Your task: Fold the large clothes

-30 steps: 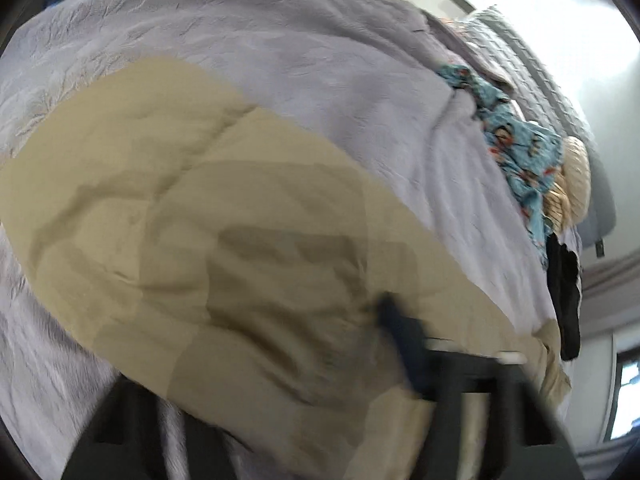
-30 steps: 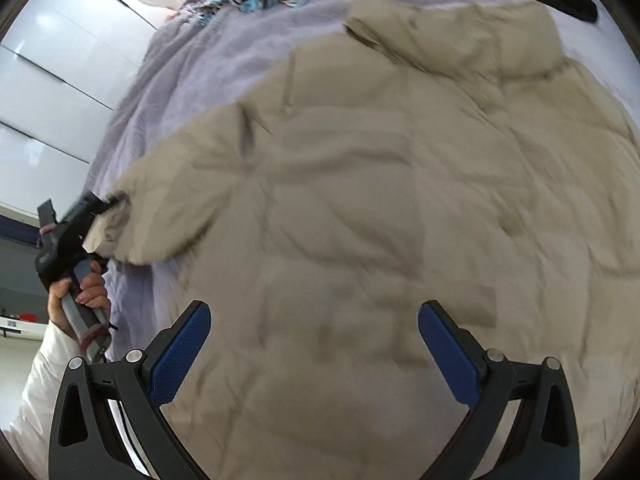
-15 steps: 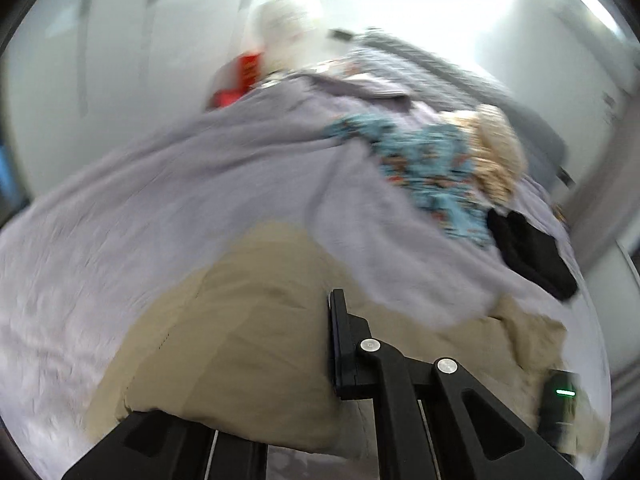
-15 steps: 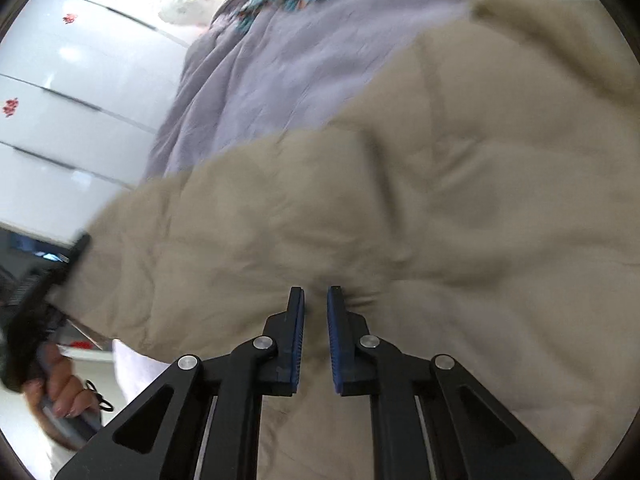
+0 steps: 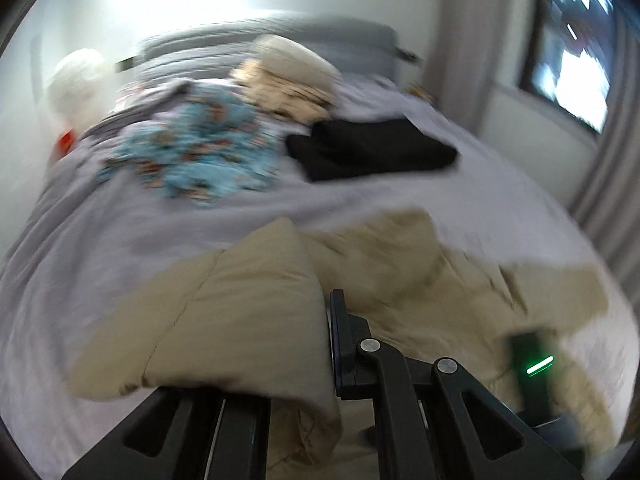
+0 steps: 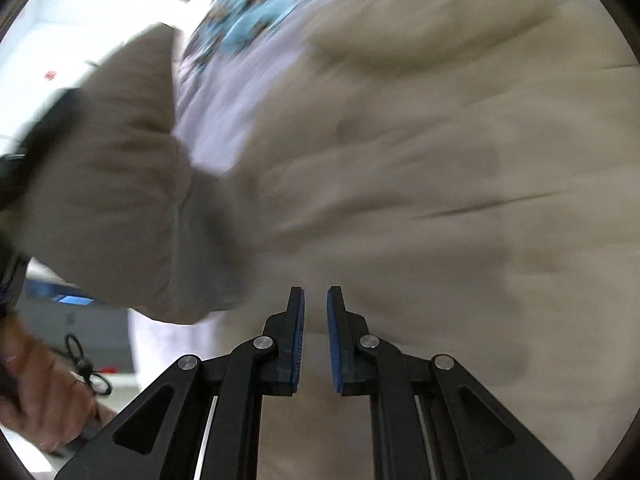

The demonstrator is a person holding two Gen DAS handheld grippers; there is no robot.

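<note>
Left fingers pinch the sleeve, lifted off the bed; right fingers, nearly shut, grip the jacket hem. Slick padding could slip free mid-fold.

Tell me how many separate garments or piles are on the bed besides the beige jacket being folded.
3: a blue patterned garment at the far left, a cream pile by the headboard, a black folded garment to its right. Blur may hide more.
</note>
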